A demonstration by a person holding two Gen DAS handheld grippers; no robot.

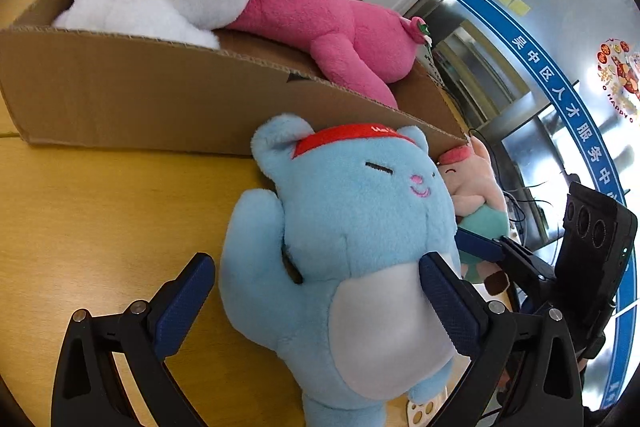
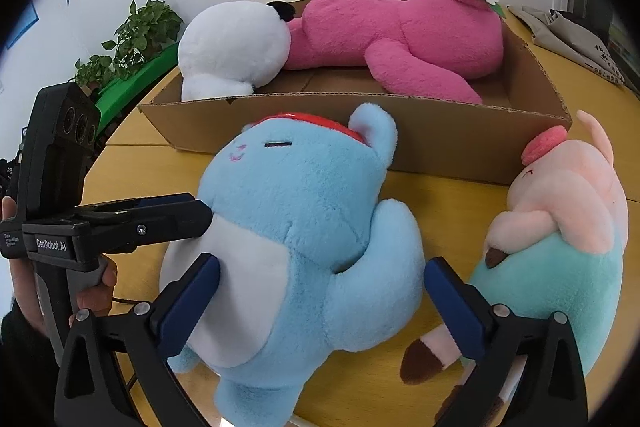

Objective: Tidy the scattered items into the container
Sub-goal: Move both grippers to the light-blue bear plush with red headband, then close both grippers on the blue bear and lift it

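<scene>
1. left wrist view, nearest the lens: the left gripper [image 1: 316,291] has its jaws wide apart. the right-hand pad touches the white belly of the blue plush bear [image 1: 348,227], while the left-hand pad stands clear above the bare wooden table [image 1: 100,207] at 8 o'clock. nothing is clamped.
2. right wrist view, nearest the lens: the right gripper [image 2: 320,291] also has its jaws wide apart, straddling the same bear's body. one pad is against its belly at 8 o'clock, the other just beside its arm at 4 o'clock. it is not squeezed yet. a person's hand [image 2: 92,287] holds the left gripper's handle at 9 o'clock.
3. middle distance: the blue plush bear, wearing a red cap, lies on its back on the table, its head touching the near wall of the cardboard box [image 2: 400,135]. it is outside the box.
4. beside it, at 3 o'clock in the right wrist view, a pink and teal plush [image 2: 560,227] lies on the table, also outside the box, near its corner.
5. further off, inside the box: a white plush [image 2: 232,47] at 11 o'clock and a large pink plush [image 2: 400,35] at 12 o'clock, lying side by side.
6. progress, judged from this: two toys are put away and two are left. the bear looks to be next, with both grippers placed to lift it.
7. beyond the box: a green plant [image 2: 140,31] at 10 o'clock.
</scene>
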